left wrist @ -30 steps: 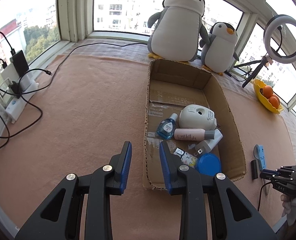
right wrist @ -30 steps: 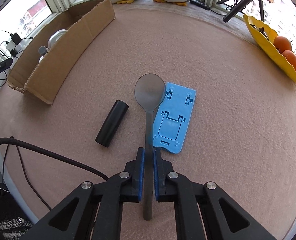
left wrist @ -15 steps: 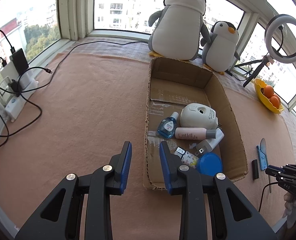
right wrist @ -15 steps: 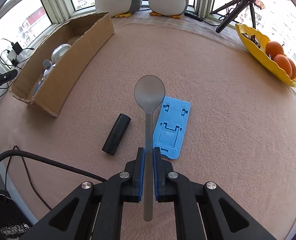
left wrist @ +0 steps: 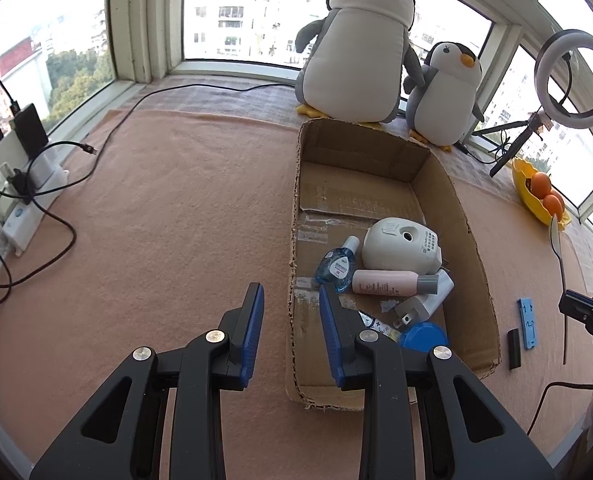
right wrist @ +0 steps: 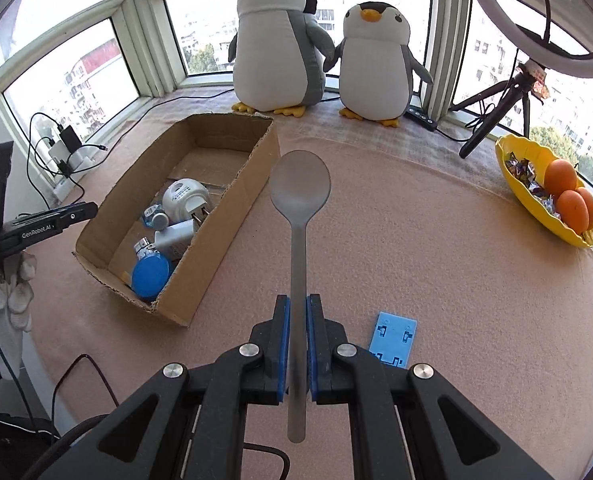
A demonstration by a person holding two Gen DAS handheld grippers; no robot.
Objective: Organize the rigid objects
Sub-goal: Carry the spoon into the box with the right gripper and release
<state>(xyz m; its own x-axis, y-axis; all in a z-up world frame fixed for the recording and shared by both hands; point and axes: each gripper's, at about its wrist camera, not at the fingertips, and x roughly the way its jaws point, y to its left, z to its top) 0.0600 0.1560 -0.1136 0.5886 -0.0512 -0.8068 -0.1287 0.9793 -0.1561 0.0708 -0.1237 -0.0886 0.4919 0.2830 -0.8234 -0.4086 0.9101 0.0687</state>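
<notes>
Spoon (right wrist: 299, 216): stiff, light, slick metal; right tongs (right wrist: 296, 344) clamp its handle mid-length, likely adequate. Left tongs (left wrist: 290, 334) open, empty.

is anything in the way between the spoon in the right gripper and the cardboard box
Nothing visible blocks it. The spoon is clamped in the right gripper, lifted off the mat, and only the cardboard box's near side wall lies between; the spoon must clear that wall to go in.

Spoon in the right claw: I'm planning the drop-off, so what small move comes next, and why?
Probably carry the spoon left, over the cardboard box. The right claw grips its handle clear of the mat, and the box already holds the other sorted items.
</notes>
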